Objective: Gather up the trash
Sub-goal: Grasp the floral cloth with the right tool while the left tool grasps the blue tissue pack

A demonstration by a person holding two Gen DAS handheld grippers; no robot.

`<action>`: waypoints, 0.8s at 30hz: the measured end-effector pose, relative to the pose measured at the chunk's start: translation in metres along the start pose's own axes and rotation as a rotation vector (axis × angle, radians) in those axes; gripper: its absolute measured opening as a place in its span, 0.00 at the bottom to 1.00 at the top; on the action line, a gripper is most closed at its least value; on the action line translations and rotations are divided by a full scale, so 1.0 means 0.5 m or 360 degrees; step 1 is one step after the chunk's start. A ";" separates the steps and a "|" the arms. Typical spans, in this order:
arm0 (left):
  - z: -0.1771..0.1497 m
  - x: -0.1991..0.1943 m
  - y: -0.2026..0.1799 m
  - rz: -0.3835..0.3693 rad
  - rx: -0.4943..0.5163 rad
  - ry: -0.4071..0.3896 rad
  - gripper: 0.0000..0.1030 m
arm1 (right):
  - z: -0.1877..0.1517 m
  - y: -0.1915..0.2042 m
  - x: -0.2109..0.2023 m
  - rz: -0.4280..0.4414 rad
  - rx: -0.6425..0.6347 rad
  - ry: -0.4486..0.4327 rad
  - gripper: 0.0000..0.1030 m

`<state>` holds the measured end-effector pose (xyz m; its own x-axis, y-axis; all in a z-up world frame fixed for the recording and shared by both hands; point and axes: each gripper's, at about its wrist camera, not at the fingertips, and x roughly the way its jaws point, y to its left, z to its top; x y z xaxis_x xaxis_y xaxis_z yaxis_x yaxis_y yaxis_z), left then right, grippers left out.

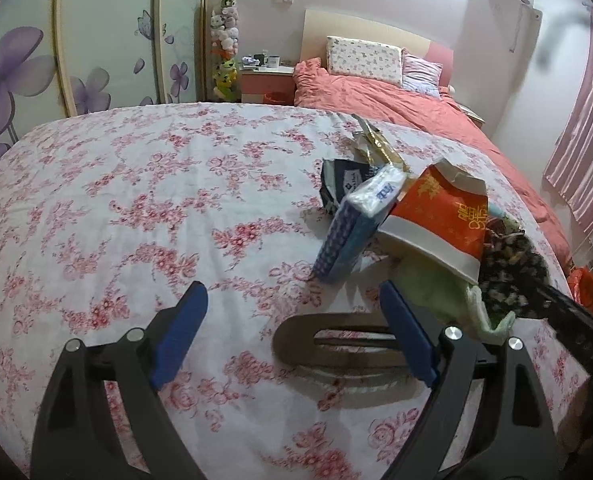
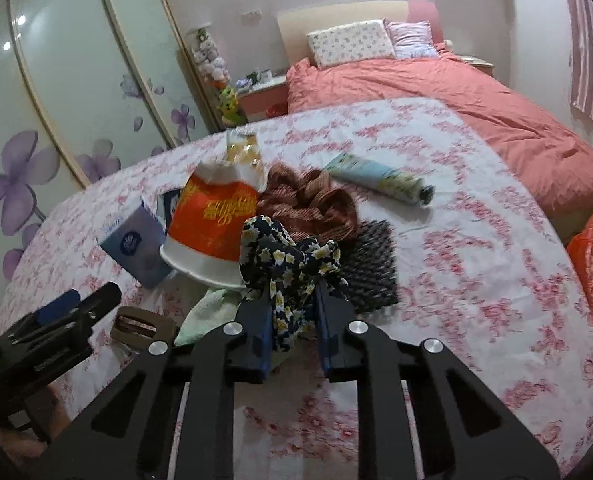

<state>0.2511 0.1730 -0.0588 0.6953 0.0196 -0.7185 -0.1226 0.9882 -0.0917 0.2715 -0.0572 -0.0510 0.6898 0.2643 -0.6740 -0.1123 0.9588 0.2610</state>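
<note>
now gripping: right gripper (image 2: 292, 304) nearly closed, pads pinching the dark floral scrunchie (image 2: 288, 264) at the near edge of the pile on the flowered surface (image 2: 476, 272). left gripper (image 1: 292, 332) wide apart, empty, hovering above the brown hair clip (image 1: 336, 344), just left of the pile.

straight ahead of the right gripper and touching the scrunchie: crushed red paper cup (image 2: 212, 224), on its side, mouth toward the camera, long axis running away toward the bed (image 2: 476, 100). leaning against its left: blue tissue pack (image 2: 136, 240). behind: rust scrunchie (image 2: 312, 200), yellow wrapper (image 2: 242, 148), and a tube (image 2: 380, 178) lying across to the right. under the cup: pale green cloth (image 2: 212, 308). beside the scrunchie, right: dark spiky pad (image 2: 372, 264).

probably nearer the cup: left gripper, by judgement. orange bag (image 2: 592, 288) at far right edge, well apart from the pile; contents not visible. inside the cup: cannot tell.
</note>
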 end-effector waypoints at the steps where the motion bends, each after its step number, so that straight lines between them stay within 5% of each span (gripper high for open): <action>1: 0.002 0.002 -0.003 0.0001 0.0004 -0.0003 0.84 | 0.001 -0.006 -0.007 -0.0011 0.0012 -0.0021 0.17; 8: 0.024 0.028 -0.024 0.0007 0.0018 -0.0006 0.76 | 0.009 -0.062 -0.042 -0.0133 0.0092 -0.0124 0.17; 18: 0.053 0.048 -0.046 -0.0029 0.0027 -0.0031 0.63 | 0.004 -0.108 -0.034 -0.0175 0.0141 -0.0096 0.17; 24: 0.068 0.064 -0.052 -0.0111 0.0028 -0.0012 0.37 | 0.000 -0.119 -0.030 -0.0182 0.0150 -0.0081 0.17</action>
<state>0.3006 0.1532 -0.0562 0.7071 -0.0480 -0.7055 -0.0616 0.9897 -0.1291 0.2676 -0.1183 -0.0565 0.7297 0.1461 -0.6680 0.0352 0.9676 0.2500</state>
